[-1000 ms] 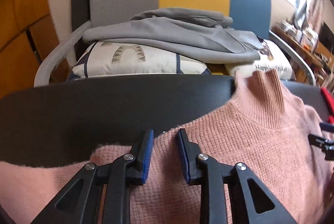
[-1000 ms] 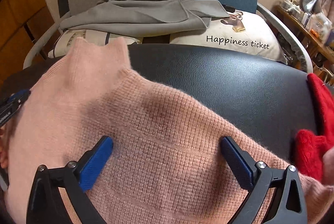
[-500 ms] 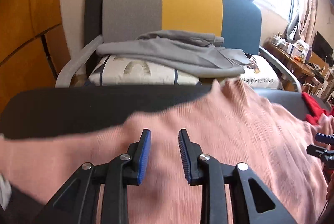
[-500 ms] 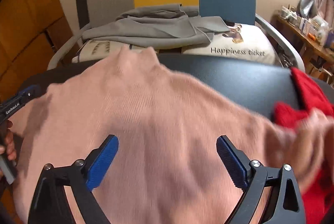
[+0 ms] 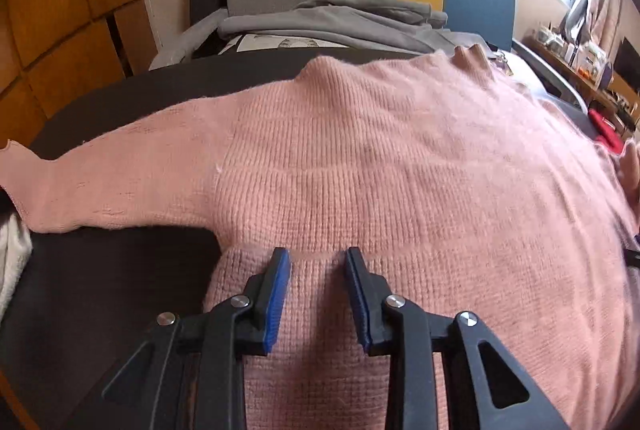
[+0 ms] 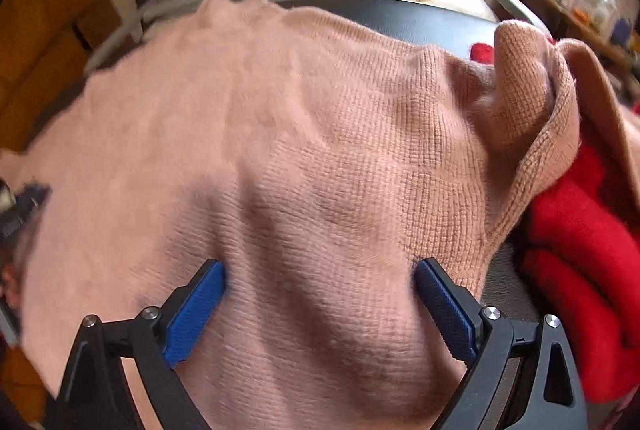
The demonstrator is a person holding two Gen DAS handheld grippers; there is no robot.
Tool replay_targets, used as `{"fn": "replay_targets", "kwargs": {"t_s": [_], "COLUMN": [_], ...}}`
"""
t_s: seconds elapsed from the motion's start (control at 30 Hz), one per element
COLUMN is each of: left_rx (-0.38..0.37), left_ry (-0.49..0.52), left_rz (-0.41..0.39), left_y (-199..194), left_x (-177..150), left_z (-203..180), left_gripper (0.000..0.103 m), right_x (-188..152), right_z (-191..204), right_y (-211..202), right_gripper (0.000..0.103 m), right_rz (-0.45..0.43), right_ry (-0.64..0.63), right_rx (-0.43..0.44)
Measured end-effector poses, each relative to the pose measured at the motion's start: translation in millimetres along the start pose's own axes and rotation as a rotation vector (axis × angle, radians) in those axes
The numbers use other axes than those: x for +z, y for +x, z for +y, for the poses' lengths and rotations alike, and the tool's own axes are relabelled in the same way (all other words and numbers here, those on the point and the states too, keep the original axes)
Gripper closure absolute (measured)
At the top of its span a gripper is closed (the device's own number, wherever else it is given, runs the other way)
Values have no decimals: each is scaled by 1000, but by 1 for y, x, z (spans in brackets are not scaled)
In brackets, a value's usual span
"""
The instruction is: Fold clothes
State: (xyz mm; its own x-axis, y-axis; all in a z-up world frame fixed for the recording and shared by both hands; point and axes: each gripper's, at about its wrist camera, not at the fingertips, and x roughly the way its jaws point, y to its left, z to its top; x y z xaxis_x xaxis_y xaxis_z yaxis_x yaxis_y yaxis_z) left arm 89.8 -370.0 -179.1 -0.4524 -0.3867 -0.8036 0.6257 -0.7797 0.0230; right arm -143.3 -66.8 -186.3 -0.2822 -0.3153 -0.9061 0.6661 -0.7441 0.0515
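Sweater (image 5: 400, 165), pink knit, lies spread beneath both pairs of fingers: soft, light, stretchy. Left gripper (image 5: 316, 270) part-open over the hem; right gripper (image 6: 320, 282) wide, empty. Best pinched at hem.

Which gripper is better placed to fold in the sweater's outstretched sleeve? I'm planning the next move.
Left, probably. The left gripper sits over the pink sweater hem beside the flat sleeve. The right gripper, jaws wide, sits over the body near the bunched sleeve and red garment.
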Motion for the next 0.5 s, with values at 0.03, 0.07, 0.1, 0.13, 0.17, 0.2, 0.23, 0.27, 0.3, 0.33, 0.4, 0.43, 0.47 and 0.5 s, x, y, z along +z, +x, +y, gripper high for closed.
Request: {"fn": "replay_targets", "kwargs": {"t_s": [0.03, 0.07, 0.1, 0.13, 0.17, 0.2, 0.23, 0.27, 0.3, 0.33, 0.4, 0.43, 0.47, 0.5], "left_rx": [2, 1, 0, 2, 9, 26, 43, 43, 27, 9, -17, -28, -35, -35], "left_ry": [2, -1, -4, -5, 0, 6, 9, 6, -4, -17, -31, -33, -30, -23], "left_rz": [0, 0, 1, 4, 9, 8, -4, -24, -44, -59, -78, -85, -91, -93], "left_y": [1, 2, 3, 3, 2, -1, -7, -17, -26, -35, -49, -54, -60, -63], "left_x": [0, 0, 0, 1, 3, 4, 4, 3, 2, -1, -9, -14, -19, -24], "left_z": [0, 0, 0, 0, 0, 0, 1, 2, 5, 8, 10, 11, 10, 9], "left_gripper": [73, 73, 73, 73, 73, 73, 74, 74, 74, 74, 74, 74, 74, 74], "right_x": [0, -1, 0, 1, 3, 2, 1, 0, -3, -10, -22, -26, -34, -43], "right_z": [-3, -7, -8, -8, -7, -6, -5, -5, -1, 4, 14, 18, 21, 23], "right_y": [0, 0, 0, -1, -2, -9, -16, -24, -36, -47, -63, -66, -67, -68], "right_gripper": [0, 0, 0, 0, 0, 0, 1, 2, 2, 2, 2, 2, 2, 2], "right_rz": [-6, -14, -17, -17, -17, -25, -34, -43, -69, -83, -94, -87, -76, -65], "right_ry": [5, 12, 7, 9, 13, 27, 43, 59, 59, 54, 42, 35, 36, 38], "right_rx": [2, 5, 0, -1, -2, 11, 26, 41, 78, 125, 206, 226, 232, 236]}}
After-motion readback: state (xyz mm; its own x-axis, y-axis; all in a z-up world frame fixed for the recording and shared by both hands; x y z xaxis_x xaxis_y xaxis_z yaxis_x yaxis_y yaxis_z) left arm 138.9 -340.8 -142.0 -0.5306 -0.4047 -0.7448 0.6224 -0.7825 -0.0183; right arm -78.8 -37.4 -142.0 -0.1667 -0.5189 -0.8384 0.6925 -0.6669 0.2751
